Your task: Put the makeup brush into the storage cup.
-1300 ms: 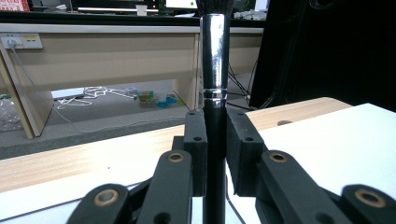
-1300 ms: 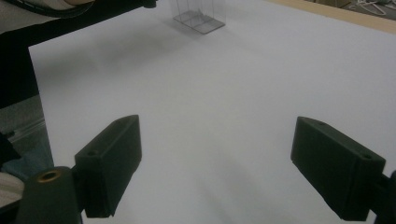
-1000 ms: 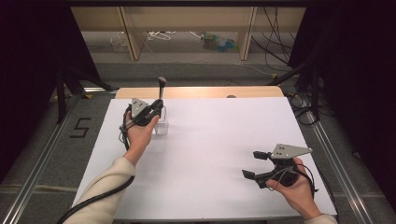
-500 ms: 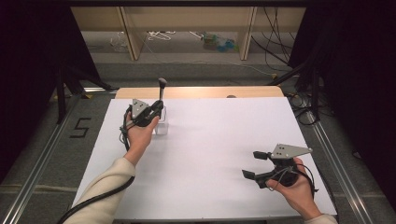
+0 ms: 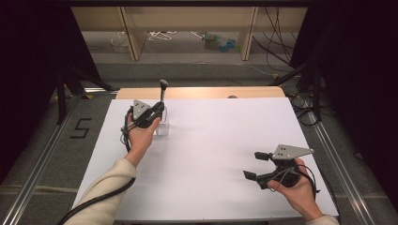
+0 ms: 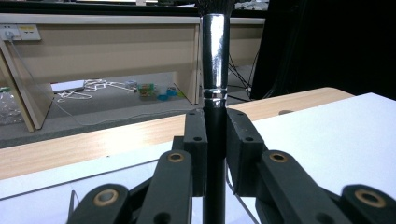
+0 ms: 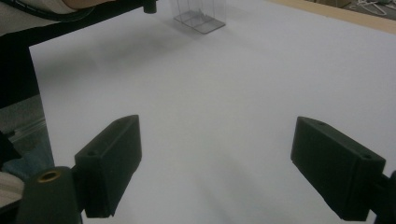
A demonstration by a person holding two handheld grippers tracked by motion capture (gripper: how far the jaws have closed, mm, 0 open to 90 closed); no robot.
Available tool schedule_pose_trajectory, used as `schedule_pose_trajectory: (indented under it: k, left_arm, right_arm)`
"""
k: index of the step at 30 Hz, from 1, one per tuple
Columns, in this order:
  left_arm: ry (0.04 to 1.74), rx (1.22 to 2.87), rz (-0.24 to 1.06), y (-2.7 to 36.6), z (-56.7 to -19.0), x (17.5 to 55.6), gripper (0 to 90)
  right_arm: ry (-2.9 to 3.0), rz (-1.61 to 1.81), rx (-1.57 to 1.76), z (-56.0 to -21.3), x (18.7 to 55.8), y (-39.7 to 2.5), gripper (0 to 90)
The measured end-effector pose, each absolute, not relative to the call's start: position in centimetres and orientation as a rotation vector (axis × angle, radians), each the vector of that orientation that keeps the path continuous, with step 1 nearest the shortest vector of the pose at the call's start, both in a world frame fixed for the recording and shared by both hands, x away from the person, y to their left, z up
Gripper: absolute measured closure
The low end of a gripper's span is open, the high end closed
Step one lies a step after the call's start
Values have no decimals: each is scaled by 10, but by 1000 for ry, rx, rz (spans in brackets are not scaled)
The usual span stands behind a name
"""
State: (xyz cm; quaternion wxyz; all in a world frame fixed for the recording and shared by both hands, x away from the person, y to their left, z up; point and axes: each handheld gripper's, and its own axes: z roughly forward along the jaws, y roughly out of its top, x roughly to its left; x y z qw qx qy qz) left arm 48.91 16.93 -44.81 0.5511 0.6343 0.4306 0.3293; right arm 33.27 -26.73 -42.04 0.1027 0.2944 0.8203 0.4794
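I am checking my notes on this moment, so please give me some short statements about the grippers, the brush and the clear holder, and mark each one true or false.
1. The left gripper is shut on the black handle of the makeup brush with a shiny silver ferrule. True.
2. The brush lies flat on the white table surface. False: it stands upright, bristles at the top.
3. The right gripper holds a second brush. False: its jaws stand wide open with nothing between them.
4. The small clear plastic holder stands near the left gripper, at the far left part of the white surface. True.
5. The two grippers touch each other. False: they are far apart, at opposite sides of the table.
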Motion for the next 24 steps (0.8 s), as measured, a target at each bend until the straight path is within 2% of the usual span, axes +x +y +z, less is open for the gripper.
schedule_pose_trajectory:
  k: [24]
  left_arm:
    - [1021,1518,779,169,-451,490,789]
  right_arm:
    - [2421,1416,868,-420,333,-267,170]
